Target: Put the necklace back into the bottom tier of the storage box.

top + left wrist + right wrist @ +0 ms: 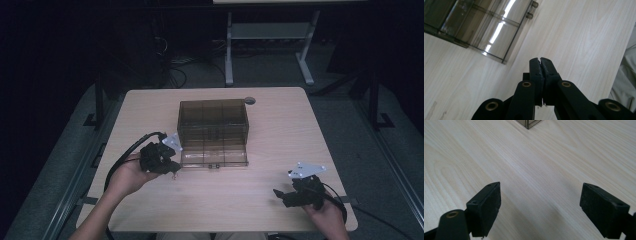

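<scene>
The left gripper (167,162), jaws pressed together on nothing, is held beside the smoky plastic organizer box (213,131); the right gripper (286,195), jaws spread wide, is parked well apart.

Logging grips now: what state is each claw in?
Left claw: closed, holding nothing.
Right claw: open, empty, above the table.

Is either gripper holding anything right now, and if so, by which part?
Nothing is held. The left gripper is shut on nothing beside the box; the right gripper is open over bare table.
</scene>
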The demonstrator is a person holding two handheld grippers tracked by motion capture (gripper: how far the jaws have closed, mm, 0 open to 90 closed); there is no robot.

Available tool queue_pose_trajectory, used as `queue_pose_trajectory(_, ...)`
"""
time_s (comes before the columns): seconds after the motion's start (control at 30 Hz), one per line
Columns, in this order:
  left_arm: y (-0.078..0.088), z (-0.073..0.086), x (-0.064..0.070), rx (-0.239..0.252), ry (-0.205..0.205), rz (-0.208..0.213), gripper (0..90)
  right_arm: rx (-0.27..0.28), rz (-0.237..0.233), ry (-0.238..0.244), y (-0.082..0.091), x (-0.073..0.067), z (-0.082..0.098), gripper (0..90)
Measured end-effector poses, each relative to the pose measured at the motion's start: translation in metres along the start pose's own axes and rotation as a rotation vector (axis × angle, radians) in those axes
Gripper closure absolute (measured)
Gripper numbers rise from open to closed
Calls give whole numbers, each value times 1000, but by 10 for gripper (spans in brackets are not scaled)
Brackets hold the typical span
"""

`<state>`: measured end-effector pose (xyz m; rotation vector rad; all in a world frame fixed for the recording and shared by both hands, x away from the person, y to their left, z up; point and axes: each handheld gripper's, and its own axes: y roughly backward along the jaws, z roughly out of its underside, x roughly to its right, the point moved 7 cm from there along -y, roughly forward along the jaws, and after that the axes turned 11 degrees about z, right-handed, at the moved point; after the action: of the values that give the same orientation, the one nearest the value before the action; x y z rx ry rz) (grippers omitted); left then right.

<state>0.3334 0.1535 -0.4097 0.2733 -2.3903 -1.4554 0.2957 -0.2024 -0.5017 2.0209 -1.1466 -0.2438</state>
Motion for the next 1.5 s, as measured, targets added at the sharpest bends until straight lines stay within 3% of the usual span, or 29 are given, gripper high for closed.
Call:
queue_pose_trajectory(0.47,-6,-22,-19,-27,12,5,882,5,-3,-1,1,-1,-1,166)
queue_pose_trajectory(1.5,-10,-57,-42,-42,24,0,882,9,-6,-4,2,-1,-2,166)
